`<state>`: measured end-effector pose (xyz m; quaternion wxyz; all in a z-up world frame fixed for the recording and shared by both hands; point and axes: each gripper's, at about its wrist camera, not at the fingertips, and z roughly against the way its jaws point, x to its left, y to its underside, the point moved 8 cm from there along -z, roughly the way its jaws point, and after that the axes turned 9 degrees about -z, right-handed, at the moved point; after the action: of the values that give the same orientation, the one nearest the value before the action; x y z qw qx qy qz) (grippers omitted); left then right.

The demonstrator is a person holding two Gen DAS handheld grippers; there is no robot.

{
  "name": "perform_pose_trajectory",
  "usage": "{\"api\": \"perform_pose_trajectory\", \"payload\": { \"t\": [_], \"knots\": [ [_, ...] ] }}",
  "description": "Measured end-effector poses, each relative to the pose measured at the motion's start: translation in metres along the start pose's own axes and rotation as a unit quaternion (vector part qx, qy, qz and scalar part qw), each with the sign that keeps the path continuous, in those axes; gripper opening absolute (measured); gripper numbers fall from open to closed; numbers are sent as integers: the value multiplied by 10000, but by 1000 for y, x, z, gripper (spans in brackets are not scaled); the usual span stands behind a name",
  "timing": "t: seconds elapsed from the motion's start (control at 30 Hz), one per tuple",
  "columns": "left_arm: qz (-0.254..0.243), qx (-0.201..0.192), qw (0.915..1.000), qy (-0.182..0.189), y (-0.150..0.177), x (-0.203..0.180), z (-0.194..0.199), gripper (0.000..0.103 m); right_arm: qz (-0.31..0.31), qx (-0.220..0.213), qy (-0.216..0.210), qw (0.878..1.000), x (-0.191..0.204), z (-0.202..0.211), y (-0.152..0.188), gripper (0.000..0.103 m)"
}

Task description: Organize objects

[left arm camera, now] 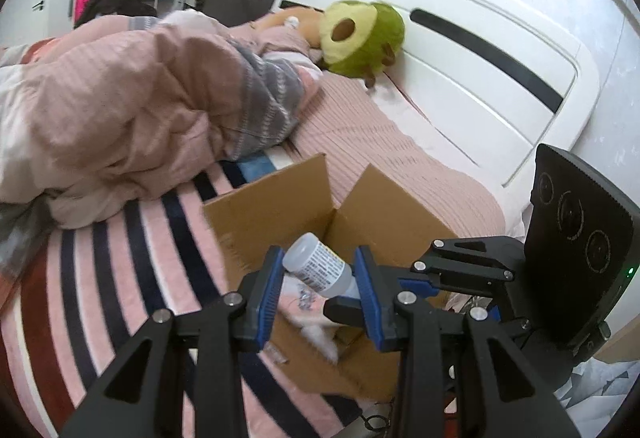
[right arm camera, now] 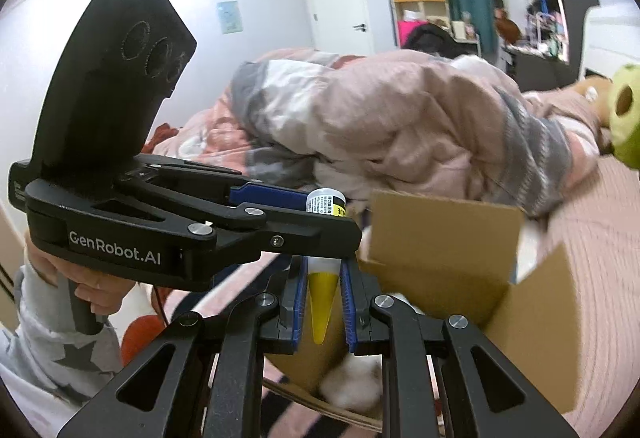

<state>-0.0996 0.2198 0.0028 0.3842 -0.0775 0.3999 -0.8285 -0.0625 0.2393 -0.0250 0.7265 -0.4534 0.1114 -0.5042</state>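
Note:
A small translucent bottle [left arm camera: 316, 268] with a printed label hangs over an open cardboard box [left arm camera: 272, 213] on the bed. My left gripper [left arm camera: 318, 258] is shut on the bottle's body, blue pads against both sides. In the right wrist view the bottle's top [right arm camera: 326, 202] shows at the left gripper's tips [right arm camera: 336, 213]. Just below them a yellow cone-shaped cap [right arm camera: 322, 298] points at the camera and looks like part of the same bottle. My right gripper [right arm camera: 322, 294] is shut on this cap. Something white and fluffy [right arm camera: 352, 382] lies inside the box [right arm camera: 440, 234].
The box stands on a striped blanket [left arm camera: 100, 258]. A bunched pink duvet [left arm camera: 120, 109] fills the bed behind it. An avocado plush [left arm camera: 360, 37] leans on the white headboard [left arm camera: 460, 49]. A hand [right arm camera: 100, 290] in a star-patterned sleeve grips the left gripper's handle.

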Motion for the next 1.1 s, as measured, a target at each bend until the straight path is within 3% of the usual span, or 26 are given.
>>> {"api": "perform_pose_trajectory", "payload": {
  "t": [0.23,0.47,0.57,0.6,0.63,0.7,0.87,1.1],
  "knots": [
    [-74,235,9997,83,-6,-6,-33,33,-197,169,97,9996,-33,-1,5,11],
    [-34,421,9991,-42,-2,2,-48,34,-188,400,116,9990,-41,-14,11,12],
    [-8,433,9990,-134,-2,5,-46,46,-199,505,169,9984,-42,-19,15,12],
    [10,421,9989,-183,-2,7,-45,56,-204,527,192,9982,-43,-20,15,18],
    [24,386,9990,-213,-3,8,-42,65,-204,552,254,9979,-44,-22,16,30],
    [43,331,9991,-256,-4,10,-38,72,-178,533,371,9977,-45,-21,17,43],
    [37,268,9988,-401,-4,9,-25,81,-173,522,430,9976,-44,-17,17,47],
    [21,34,9972,-752,-1,6,6,90,78,139,830,9964,-35,2,8,74]
  ]
}}
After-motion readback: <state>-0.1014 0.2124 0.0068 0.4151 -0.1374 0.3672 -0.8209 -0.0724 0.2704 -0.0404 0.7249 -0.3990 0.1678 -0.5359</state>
